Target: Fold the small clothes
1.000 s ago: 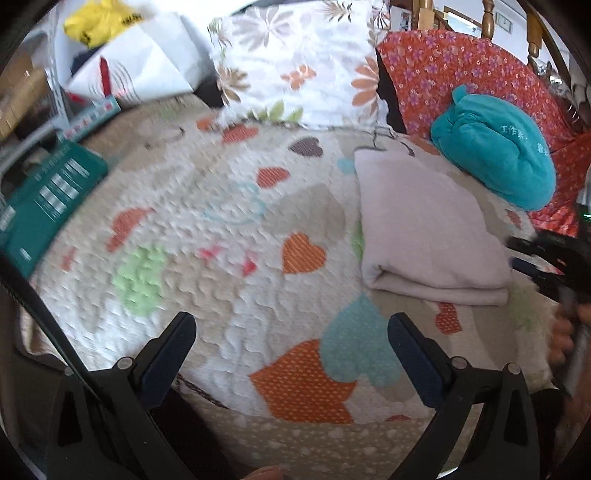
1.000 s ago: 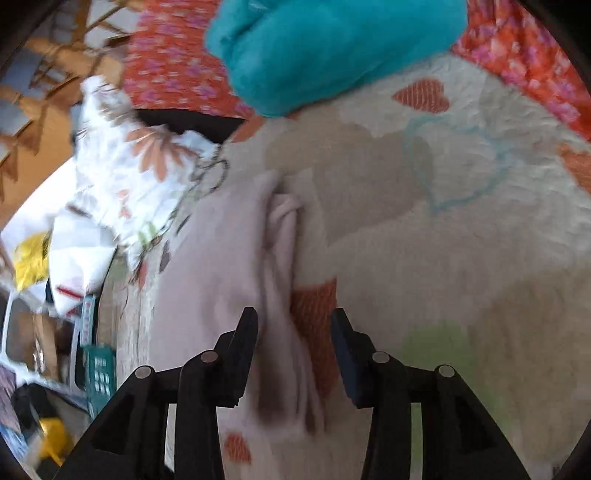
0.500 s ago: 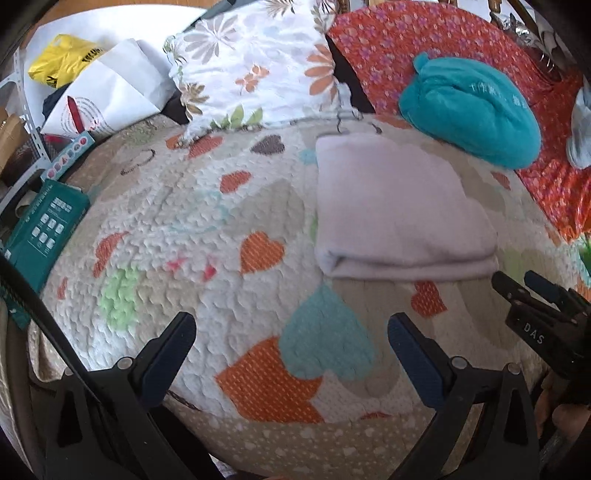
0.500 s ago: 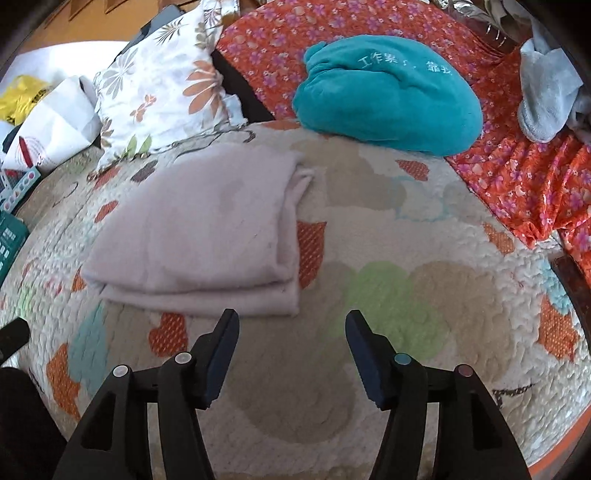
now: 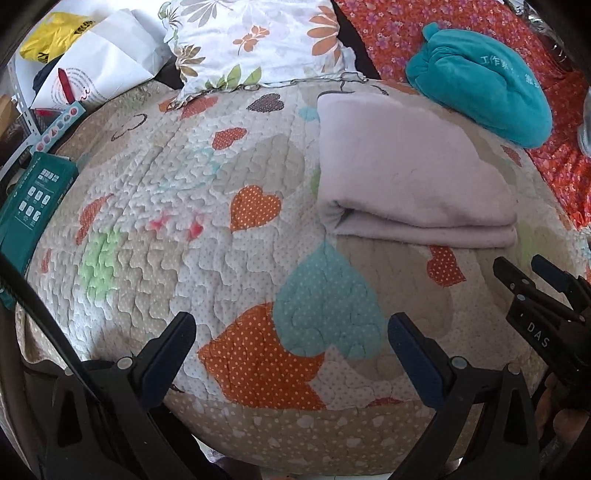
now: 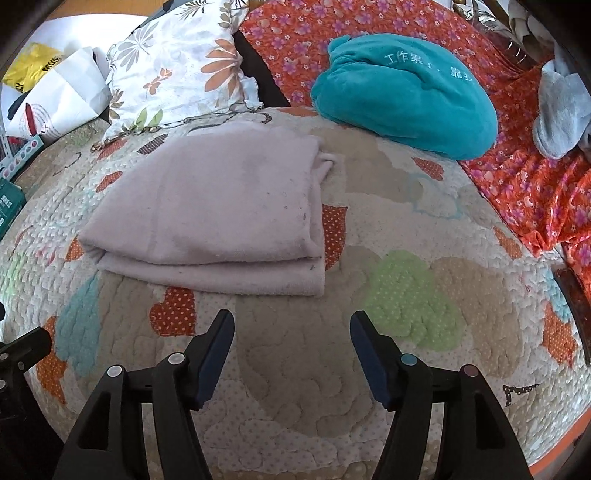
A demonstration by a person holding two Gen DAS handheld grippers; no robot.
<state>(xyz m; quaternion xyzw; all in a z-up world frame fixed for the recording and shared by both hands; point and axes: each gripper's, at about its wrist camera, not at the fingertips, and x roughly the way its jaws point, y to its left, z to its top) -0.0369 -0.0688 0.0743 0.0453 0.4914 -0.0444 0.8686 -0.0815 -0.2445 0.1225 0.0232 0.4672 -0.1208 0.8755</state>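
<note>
A pale pink garment [image 5: 402,173] lies folded into a flat rectangle on the heart-patterned quilt [image 5: 229,258]; it also shows in the right wrist view [image 6: 218,218]. My left gripper [image 5: 291,332] is open and empty, held over the near part of the quilt, left of and nearer than the garment. My right gripper [image 6: 291,328] is open and empty, just in front of the garment's near folded edge. It appears in the left wrist view [image 5: 532,273] at the right edge, clear of the garment.
A teal plush bundle [image 6: 402,92] and an orange floral cover [image 6: 517,166] lie behind and right. A floral pillow [image 6: 177,70] lies at the back. A grey-white cloth [image 6: 561,110] is far right. A green box [image 5: 29,206], white bag [image 5: 99,62] and yellow bag [image 5: 51,33] sit left.
My right gripper has pulled back from the garment's side to in front of its near edge and opened wider. My left gripper's view has shifted closer; the garment lies still.
</note>
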